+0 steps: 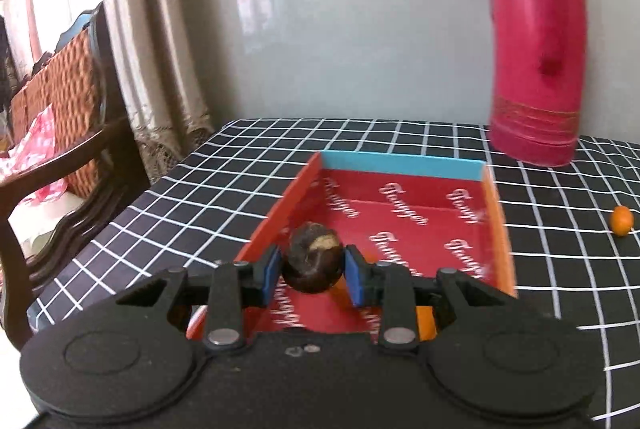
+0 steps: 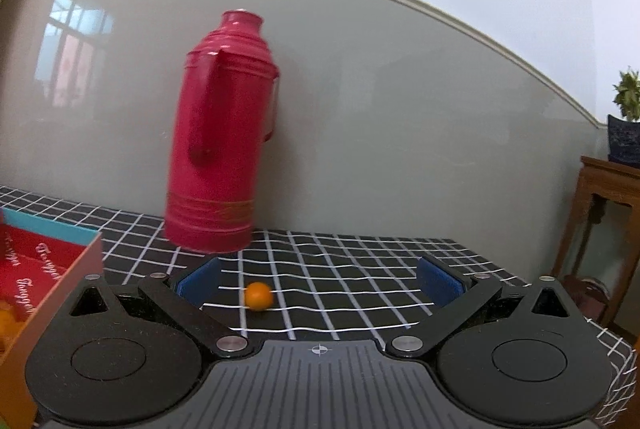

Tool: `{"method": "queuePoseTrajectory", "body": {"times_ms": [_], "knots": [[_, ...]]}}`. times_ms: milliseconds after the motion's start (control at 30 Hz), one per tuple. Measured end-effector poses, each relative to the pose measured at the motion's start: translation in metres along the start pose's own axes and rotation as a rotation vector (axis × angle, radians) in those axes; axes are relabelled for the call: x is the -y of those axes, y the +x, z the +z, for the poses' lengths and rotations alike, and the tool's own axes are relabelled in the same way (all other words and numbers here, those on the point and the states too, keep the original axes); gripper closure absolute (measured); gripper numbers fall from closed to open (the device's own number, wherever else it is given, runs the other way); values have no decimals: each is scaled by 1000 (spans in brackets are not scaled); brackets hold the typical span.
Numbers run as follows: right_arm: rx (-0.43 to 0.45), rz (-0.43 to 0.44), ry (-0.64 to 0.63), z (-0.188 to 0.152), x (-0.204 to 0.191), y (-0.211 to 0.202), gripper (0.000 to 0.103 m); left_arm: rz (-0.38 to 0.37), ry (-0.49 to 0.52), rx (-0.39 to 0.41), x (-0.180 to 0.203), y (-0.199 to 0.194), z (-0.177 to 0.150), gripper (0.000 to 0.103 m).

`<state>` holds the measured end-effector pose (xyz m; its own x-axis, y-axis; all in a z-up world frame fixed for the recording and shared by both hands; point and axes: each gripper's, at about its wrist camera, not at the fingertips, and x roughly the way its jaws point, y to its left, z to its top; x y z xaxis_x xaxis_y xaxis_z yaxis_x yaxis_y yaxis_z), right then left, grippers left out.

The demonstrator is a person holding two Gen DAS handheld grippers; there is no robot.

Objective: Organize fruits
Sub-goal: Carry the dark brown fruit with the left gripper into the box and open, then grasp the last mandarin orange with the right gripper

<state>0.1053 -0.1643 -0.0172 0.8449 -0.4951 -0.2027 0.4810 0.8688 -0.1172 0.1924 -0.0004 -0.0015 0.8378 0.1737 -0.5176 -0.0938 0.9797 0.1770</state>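
Note:
My left gripper (image 1: 313, 273) is shut on a dark brown round fruit (image 1: 313, 257) with a pale patch, held over the near end of a red cardboard box (image 1: 496, 221) with a blue far wall. A small orange fruit (image 1: 621, 221) lies on the checked cloth right of the box. In the right wrist view my right gripper (image 2: 319, 279) is open and empty, with the orange fruit (image 2: 259, 295) on the cloth between its blue pads, nearer the left one. The box (image 2: 72, 269) shows at the left edge, with something orange inside at its near corner.
A tall pink thermos (image 1: 538, 45) stands on the black-and-white checked tablecloth (image 1: 224, 165) behind the box, against the grey wall; it also shows in the right wrist view (image 2: 220, 149). A dark wooden chair (image 1: 60, 165) is left of the table. A wooden stand (image 2: 604, 229) with a potted plant is at the right.

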Motion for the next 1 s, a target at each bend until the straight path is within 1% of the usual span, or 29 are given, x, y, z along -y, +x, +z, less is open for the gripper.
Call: {"method": "queuePoseTrajectory", "body": {"times_ms": [33,133,200,233,333,367,400,533,733,867,1000], "knots": [[-3,7,-2,0,-4,1,0,8,2,-2,-3,1,0,76],[-15,25,-9,0,-11,7,0,13,-3,-14,-10,4,0,65],[-27,37,-9,0,-14,12,0,16,-16,-22,-16,4,0,38],[-37,41,-7,0,-16,17,0,21,-24,-16,-21,3,-1,35],[-72,70,12,0,-19,29,0,22,-30,29,-29,-8,1,29],[-85,79,16,0,-20,32,0,26,-32,39,-33,-11,0,24],[-98,88,18,-1,-21,36,0,32,-32,45,-35,-11,1,23],[-162,133,27,-1,-27,55,0,58,-33,57,-48,-9,0,23],[-276,178,55,-5,-32,91,0,123,-81,47,-75,-4,0,22],[-334,170,83,-9,-30,115,0,184,-104,47,-94,-4,-2,20],[-340,145,83,-10,-28,132,1,233,-128,40,-112,-4,-6,19]]}}
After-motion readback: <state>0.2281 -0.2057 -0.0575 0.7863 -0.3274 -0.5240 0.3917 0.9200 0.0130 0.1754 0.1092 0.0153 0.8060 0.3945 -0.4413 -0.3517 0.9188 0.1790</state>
